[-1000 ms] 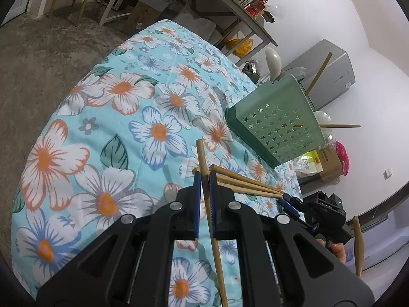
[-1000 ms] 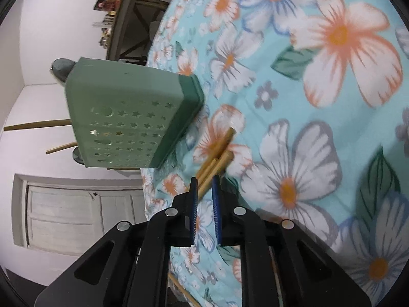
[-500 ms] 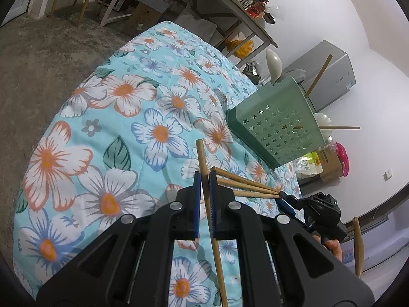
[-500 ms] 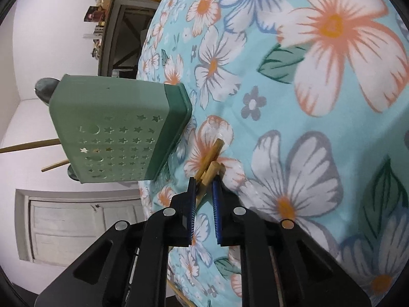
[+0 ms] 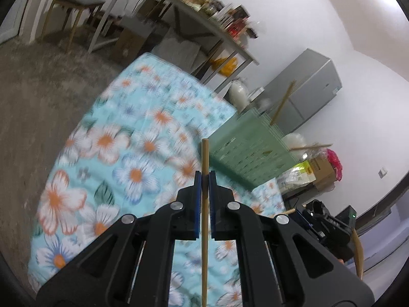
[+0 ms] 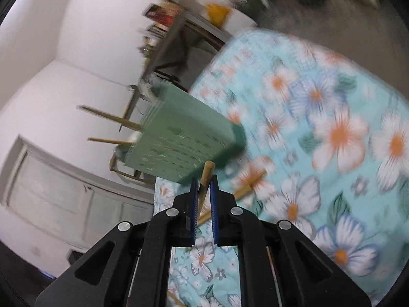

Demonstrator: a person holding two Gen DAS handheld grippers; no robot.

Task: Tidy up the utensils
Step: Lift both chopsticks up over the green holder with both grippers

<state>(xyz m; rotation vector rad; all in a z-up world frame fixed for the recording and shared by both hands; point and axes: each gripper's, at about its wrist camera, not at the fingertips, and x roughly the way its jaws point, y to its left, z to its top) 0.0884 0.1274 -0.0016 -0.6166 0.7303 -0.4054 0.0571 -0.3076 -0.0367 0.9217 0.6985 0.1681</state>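
Two claws each hold a wooden stick. The left gripper (image 5: 204,179) has its blue pads pressed tight on one chopstick (image 5: 204,220), which runs straight up between them and pokes out a little past the tips. The right gripper (image 6: 204,183) has just been closing, and now its blue pads squeeze a second chopstick (image 6: 205,176), whose thick end sticks out past the tips and leans a bit to the right.

Both claws are up in the air over a bed cover with flowers (image 5: 107,158), blue with big white and orange blooms. The pictures are blurry.

The green holder (image 6: 184,140) is a box with little star holes in its side. It stands on the flower cover, close in front of both claws. In the right wrist view two more sticks (image 6: 112,119) poke out of its open top. In the left wrist view the same green box (image 5: 250,148) is just to the right of the held stick.

More loose sticks (image 6: 249,183) lie on the flower cover near the box, just to the right of the right claw's tips. From the left wrist view you can see the right claw low on the right (image 5: 300,211), with a stick tip showing at it
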